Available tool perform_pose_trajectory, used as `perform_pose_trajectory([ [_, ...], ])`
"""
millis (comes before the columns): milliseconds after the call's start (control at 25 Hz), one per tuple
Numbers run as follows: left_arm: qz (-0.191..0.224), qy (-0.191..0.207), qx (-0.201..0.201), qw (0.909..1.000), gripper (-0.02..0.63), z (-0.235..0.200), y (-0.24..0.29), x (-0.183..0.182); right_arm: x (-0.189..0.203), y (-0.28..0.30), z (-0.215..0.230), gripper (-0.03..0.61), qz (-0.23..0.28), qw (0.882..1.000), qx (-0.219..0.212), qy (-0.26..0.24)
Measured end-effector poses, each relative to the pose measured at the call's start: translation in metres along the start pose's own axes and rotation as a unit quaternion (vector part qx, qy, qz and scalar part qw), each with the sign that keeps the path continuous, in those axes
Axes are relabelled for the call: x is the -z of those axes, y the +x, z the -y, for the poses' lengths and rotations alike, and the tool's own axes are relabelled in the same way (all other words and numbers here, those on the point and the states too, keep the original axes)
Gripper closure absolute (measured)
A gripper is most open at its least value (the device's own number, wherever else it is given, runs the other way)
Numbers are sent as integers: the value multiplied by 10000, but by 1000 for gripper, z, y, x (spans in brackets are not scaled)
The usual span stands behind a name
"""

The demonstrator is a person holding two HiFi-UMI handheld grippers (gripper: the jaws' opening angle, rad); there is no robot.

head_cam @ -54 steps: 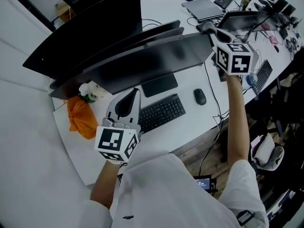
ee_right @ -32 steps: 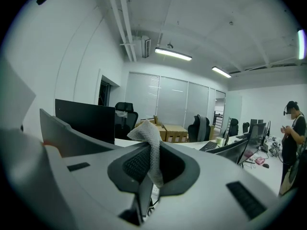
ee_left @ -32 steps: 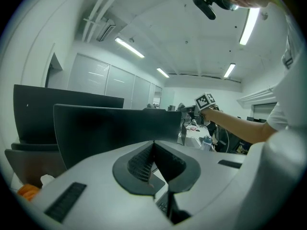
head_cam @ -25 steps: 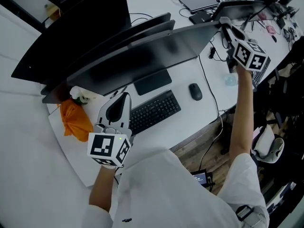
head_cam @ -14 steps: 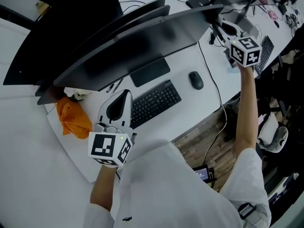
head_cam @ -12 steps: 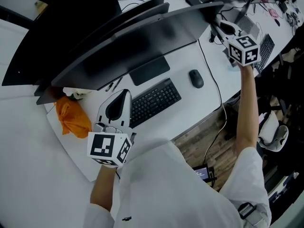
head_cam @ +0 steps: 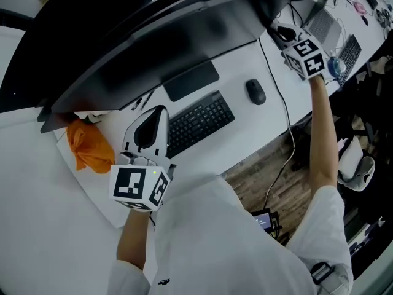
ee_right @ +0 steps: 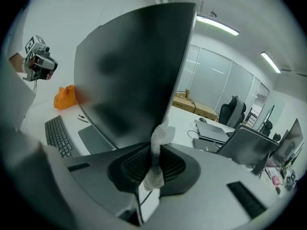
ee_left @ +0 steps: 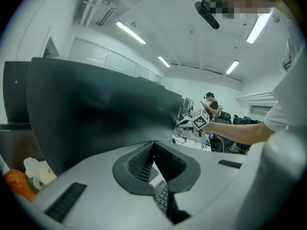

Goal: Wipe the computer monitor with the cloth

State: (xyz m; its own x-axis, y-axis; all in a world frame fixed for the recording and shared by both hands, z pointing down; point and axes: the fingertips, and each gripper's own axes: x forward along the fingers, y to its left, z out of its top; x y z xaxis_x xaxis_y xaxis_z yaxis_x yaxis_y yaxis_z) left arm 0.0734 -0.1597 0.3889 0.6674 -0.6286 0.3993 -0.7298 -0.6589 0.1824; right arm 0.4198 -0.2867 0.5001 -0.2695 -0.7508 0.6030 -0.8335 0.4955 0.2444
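Wiping cloth: the white mesh cloth point(ee_right: 161, 135) is pinched in my right tongs point(ee_right: 152, 163). One end pokes up at the right edge of the monitor point(head_cam: 172, 51), near its bottom corner. I cannot tell whether it touches the screen.
Right tongs: pressed together on the cloth and held at the monitor's right end.
Left tongs: my left tongs point(ee_left: 154, 150) are pressed together with nothing between them. They sit low in front of the monitor's left half and point at the screen.
Monitor: wide and curved with a dark screen, standing on the white worktop point(head_cam: 258, 134).
Keyboard: the black keyboard point(head_cam: 199, 123) lies in front of the monitor's middle.
Mouse: the black mouse point(head_cam: 255, 91) lies in front of the monitor's right half.
Orange bundle: the crumpled orange bundle point(head_cam: 89, 152) lies on the worktop under the monitor's left end.
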Motion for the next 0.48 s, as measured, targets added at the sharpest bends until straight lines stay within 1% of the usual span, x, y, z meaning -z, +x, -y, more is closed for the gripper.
perform_pose_trajectory([
  [240,-69,-79,29,9999,595,5,9,9,39,29,-14,540,-203,9996,-170,9],
  [360,-119,-109,7,9999,595,5,12,13,62,46,-22,538,-463,9986,-270,-45],
  [480,-156,-146,-34,9998,595,4,13,18,81,59,-27,538,-553,9976,-403,130],
])
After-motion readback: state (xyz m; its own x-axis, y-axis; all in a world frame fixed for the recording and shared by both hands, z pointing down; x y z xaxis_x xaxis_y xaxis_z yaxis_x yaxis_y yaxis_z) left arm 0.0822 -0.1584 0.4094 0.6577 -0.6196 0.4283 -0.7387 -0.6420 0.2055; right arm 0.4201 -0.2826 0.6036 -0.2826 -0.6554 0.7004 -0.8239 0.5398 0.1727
